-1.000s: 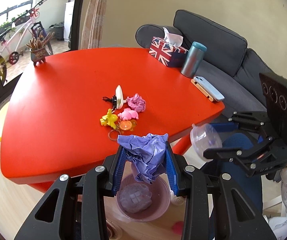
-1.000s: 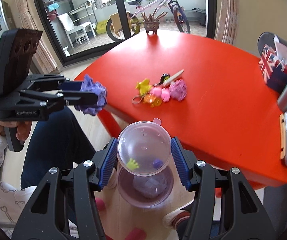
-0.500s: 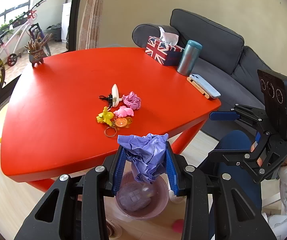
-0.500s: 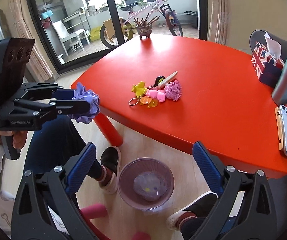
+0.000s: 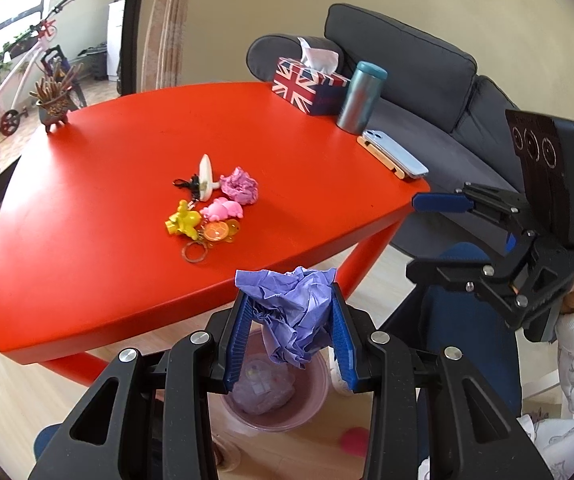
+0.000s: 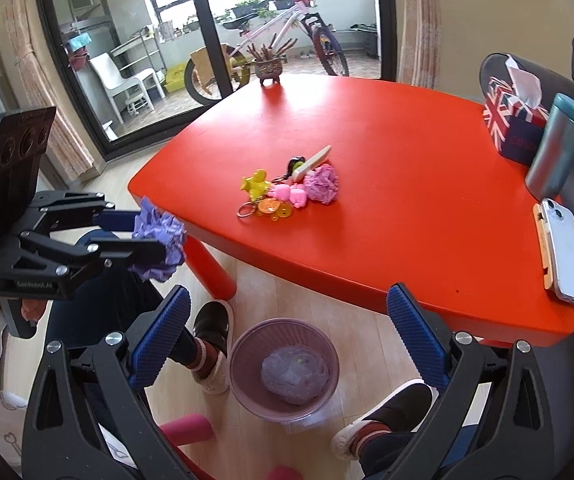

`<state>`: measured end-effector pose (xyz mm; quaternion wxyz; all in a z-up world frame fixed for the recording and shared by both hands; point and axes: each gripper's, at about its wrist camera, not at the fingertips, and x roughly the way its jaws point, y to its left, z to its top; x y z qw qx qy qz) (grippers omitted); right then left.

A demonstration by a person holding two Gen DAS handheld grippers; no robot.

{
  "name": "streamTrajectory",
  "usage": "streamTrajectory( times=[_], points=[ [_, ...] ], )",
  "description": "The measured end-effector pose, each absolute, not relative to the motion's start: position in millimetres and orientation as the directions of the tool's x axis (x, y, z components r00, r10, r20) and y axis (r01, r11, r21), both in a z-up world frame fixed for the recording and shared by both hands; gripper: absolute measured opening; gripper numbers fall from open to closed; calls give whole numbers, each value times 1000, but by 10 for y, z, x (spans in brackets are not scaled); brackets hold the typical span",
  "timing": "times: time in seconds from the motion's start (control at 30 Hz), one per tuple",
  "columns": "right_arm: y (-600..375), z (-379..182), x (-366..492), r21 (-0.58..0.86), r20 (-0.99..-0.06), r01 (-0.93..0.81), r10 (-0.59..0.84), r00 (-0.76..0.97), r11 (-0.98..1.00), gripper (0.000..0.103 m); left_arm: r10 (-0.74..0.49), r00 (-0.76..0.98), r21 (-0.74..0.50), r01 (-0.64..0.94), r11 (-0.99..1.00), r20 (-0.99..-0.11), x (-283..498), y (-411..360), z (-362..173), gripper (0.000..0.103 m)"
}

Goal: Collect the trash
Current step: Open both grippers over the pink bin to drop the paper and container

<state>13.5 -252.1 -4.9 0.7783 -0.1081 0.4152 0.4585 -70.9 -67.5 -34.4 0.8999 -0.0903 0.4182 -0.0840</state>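
Closest in, the left tongs [image 5: 293, 334] are clenched on a crumpled purple paper ball [image 5: 297, 314], both blue pads pressed into its sides; in the right wrist view the same wad [image 6: 159, 240] sticks out from between those jaws, off the near edge of the bench and above the person's dark trouser leg. The right tongs [image 6: 287, 336] stand released, jaws spread wide with nothing between them. Directly under both pairs of tongs, on the wooden floor, sits a translucent purple bin [image 6: 243, 360] holding a clear round capsule [image 6: 295, 374] with small coloured bits inside; the paper ball hangs over the bin's mouth in the left wrist view. The person's dark shoes [image 6: 213, 328] rest on the floor just beside the bin, one on either side.

Further out, on the red bench [image 6: 387, 208], a second wad, pink crumpled paper [image 6: 321, 183], lies touching a cluster of keychain toys [image 6: 275, 196]: a yellow figure, a pink one, orange discs and a key ring, with a white stick-shaped piece leaning across them. At the bench's right edge lies a phone [image 6: 565, 256] on a wooden stand, then a teal tumbler [image 6: 557, 148] and a Union Jack tissue box [image 6: 511, 128]. At the far edge stands a small pot of sticks [image 6: 270, 65], with a bicycle [image 6: 287, 28] beyond the glass door.
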Motion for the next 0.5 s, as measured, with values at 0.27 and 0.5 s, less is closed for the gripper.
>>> streamTrajectory(
  times=[0.27, 0.5],
  points=[
    [-2640, -17, 177, 213, -736, -786, 624, 262, 581, 97, -240, 624, -233, 94, 968, -744, -703, -757, -352, 38],
    [-2680, -7, 190, 217, -733, -779, 626, 268, 589, 97, -209, 653, -229, 56, 972, -728, -700, -743, -331, 92]
  ],
)
